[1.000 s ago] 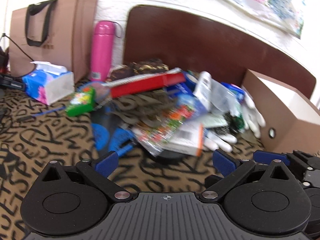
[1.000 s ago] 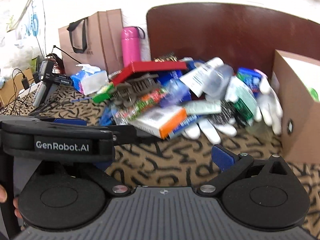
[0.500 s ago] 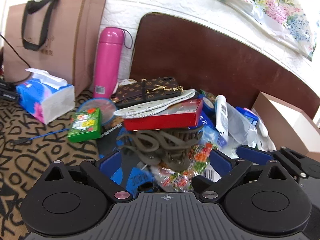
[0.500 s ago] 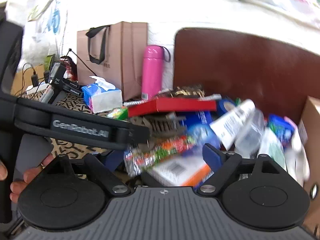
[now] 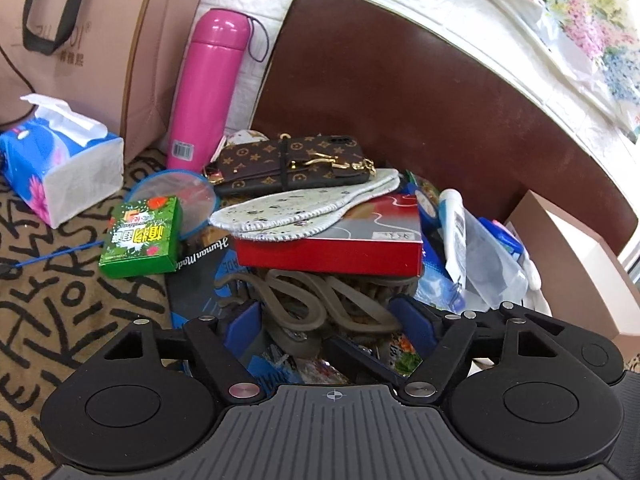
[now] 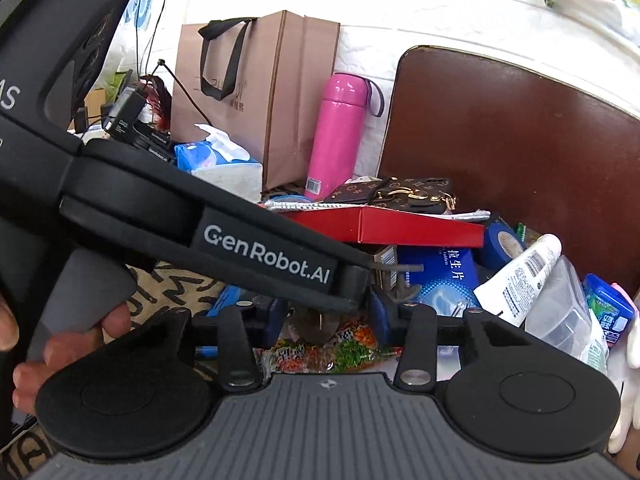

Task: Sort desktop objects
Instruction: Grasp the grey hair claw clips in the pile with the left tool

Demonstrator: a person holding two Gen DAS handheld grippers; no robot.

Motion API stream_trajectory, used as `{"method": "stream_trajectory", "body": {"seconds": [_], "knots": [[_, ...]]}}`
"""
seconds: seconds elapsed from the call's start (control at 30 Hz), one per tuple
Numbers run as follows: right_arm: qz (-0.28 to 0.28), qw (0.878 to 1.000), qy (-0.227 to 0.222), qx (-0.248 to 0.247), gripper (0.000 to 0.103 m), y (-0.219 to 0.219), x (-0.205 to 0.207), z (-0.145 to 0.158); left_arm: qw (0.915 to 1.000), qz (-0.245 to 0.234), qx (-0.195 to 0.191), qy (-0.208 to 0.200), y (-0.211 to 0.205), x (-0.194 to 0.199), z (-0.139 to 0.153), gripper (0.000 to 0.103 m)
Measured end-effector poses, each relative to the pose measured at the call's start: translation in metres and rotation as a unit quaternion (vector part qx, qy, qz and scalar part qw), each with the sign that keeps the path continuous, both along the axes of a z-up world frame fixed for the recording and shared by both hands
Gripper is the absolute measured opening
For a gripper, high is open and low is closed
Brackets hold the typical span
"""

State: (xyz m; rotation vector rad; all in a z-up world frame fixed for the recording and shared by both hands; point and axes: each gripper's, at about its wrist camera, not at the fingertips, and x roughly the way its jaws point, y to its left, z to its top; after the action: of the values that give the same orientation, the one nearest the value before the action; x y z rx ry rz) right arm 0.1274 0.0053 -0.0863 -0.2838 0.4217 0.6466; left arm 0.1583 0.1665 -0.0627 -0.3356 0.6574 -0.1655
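Left gripper body crosses the right wrist view and blocks most of the brown hair claw and the pile's left side. Paper bag is cut off by the top and left edges in the left wrist view. Snack packet is half under the right gripper's housing. Can't tell whether either gripper's pads touch the hair claw. White glove is clipped at the right edge.

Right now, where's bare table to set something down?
Bare patterned cloth in front of the tissue pack and green box, left of the pile. Crowded from the red box across to the cardboard box.
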Motion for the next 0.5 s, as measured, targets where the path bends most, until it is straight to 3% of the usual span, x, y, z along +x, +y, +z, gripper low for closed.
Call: {"method": "stream_trajectory", "body": {"seconds": [0.13, 0.5], "knots": [[-0.001, 1.000, -0.001, -0.002, 0.049, 0.000, 0.001, -0.001, 1.0000, 0.000, -0.007, 0.006, 0.001, 0.002, 0.000, 0.071], [-0.003, 1.000, 0.009, 0.009, 0.048, -0.012, -0.014, 0.004, 0.9999, -0.003, 0.014, 0.008, -0.015, -0.018, 0.008, 0.068]]}}
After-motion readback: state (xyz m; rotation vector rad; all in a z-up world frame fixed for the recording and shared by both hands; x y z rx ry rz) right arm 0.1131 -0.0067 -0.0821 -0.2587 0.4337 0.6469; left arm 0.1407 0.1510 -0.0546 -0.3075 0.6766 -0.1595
